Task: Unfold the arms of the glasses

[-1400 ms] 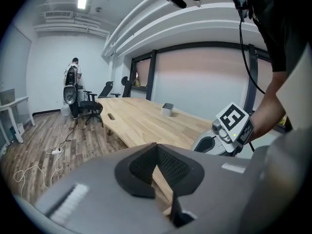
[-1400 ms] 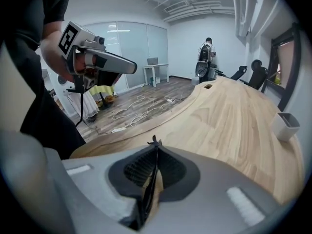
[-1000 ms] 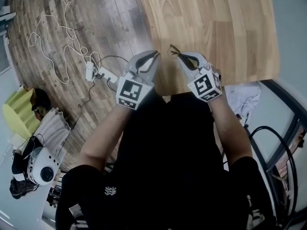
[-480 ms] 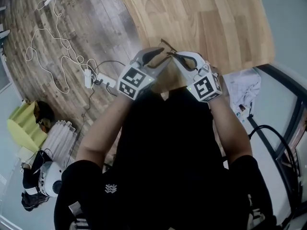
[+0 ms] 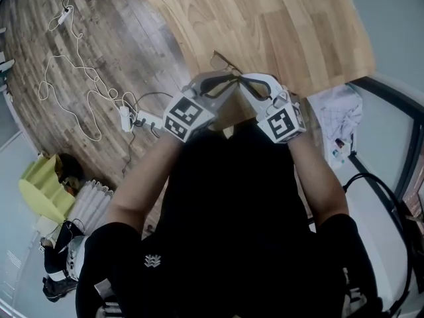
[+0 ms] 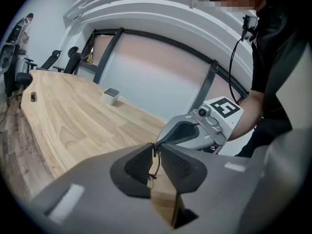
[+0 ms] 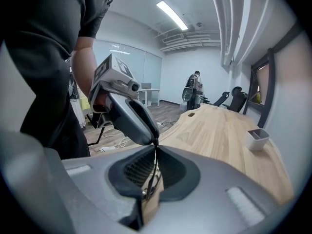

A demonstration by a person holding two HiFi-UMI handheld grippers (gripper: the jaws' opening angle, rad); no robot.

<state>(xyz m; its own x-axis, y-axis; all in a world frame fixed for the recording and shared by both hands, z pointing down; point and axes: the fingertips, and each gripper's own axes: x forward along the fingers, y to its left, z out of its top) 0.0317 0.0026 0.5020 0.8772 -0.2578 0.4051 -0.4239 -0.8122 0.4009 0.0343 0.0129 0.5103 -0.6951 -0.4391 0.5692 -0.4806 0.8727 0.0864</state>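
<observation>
The glasses [image 5: 222, 59] are thin, dark and wire-framed, and hang above the near edge of the wooden table [image 5: 285, 25]. My left gripper [image 5: 228, 80] and right gripper [image 5: 246, 79] meet tip to tip just below them. In the right gripper view, the right gripper [image 7: 155, 165] is shut on a thin wire part of the glasses [image 7: 155, 174]. The left gripper [image 6: 155, 152] has just been closing, and its pads now pinch a thin arm of the glasses [image 6: 155, 165]. Most of the frame is hidden behind the jaws.
A small white cup [image 6: 110, 96] stands far along the table by the glass wall. On the wood floor to the left lie a power strip [image 5: 126, 116] and white cables. A white cloth [image 5: 338, 119] lies right of the table's edge. Office chairs stand at the far end.
The left gripper has swung right from beside the right gripper until their tips meet at the glasses. Both grippers sit a little further from my body than before.
</observation>
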